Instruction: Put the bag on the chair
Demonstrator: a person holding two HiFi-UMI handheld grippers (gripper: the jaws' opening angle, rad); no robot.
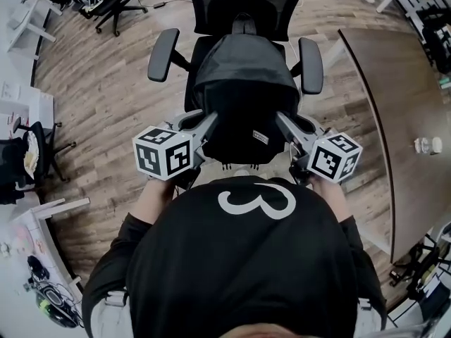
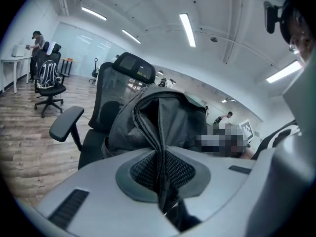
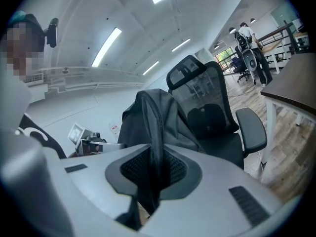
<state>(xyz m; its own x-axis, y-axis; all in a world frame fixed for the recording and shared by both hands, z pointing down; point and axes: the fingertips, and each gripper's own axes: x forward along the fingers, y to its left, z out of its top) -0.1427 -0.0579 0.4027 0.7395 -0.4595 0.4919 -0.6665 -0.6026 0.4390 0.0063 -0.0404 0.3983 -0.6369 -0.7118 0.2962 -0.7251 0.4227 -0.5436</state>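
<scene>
Bag held over chair at 12 o'clock; sides pinched in left tool, right tool, both near-closed. Step: placement. Next: lowering onto seat, release needed.

Wood-plank floor spreads beneath a dark curved table, and strip lights line the white ceiling.
</scene>
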